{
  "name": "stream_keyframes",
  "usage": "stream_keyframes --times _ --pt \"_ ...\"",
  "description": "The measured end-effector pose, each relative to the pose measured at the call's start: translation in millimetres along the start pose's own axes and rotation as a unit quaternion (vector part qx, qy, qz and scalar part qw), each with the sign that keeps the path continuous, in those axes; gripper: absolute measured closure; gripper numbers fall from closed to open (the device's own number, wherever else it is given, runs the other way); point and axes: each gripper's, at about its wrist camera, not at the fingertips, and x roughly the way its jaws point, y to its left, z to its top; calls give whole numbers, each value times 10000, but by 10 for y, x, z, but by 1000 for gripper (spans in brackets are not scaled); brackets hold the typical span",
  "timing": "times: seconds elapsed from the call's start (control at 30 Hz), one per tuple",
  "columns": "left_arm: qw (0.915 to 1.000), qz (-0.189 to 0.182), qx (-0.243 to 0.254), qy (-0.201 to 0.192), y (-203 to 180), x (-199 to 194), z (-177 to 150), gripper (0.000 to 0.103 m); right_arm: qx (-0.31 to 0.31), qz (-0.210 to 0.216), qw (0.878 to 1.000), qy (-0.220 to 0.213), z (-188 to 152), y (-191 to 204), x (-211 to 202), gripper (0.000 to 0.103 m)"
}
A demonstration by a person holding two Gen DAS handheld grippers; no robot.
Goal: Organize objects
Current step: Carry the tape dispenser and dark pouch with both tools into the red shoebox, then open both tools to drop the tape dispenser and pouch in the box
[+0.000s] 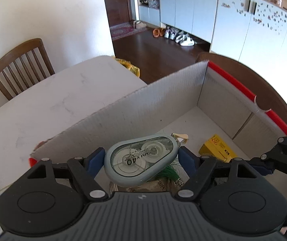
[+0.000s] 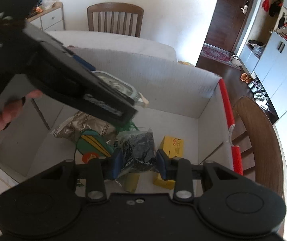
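I work over a white table (image 1: pixel 43 104) in a room with a dark wooden floor (image 1: pixel 155 50), pale cabinets (image 1: pixel 233 20) and a brown chair (image 1: pixel 20 66) against the white wall. On the table stands an open cardboard box (image 1: pixel 143 108) with a red edge.

My left gripper (image 1: pixel 141 160) holds a correction tape (image 1: pixel 141 158) above the box; its blue pads (image 1: pixel 95 160) press on both sides. The tape is grey-blue with a clear window, printed "5MM x 40", and its beige tip points to the far wall of the box.

My right gripper (image 2: pixel 138 162) is closed on a clear bag (image 2: pixel 137 148) of dark small pieces, low inside the box. Near it on the box floor lie a yellow box (image 2: pixel 173 142), a crumpled brown packet (image 2: pixel 83 124) and a green flat item (image 2: pixel 95 144) with yellow stripes.
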Motion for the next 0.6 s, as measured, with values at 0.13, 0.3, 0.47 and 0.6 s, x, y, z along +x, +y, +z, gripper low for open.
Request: stream_keyframes --times 0.13,0.3,0.47,0.6 --pt "9998 12 37 202 -2 110 8 24 -107 -24 9998 138 -23 22 71 68" --pt "9989 -10 -19 477 29 220 -4 24 -123 -1 9996 254 -45 20 126 68" --pt "9976 18 -14 699 43 317 -25 23 -82 35 9995 309 -33 -1 143 68" --pt "9963 27 -36 858 52 376 -34 23 -75 37 9993 353 -27 -7 146 66"
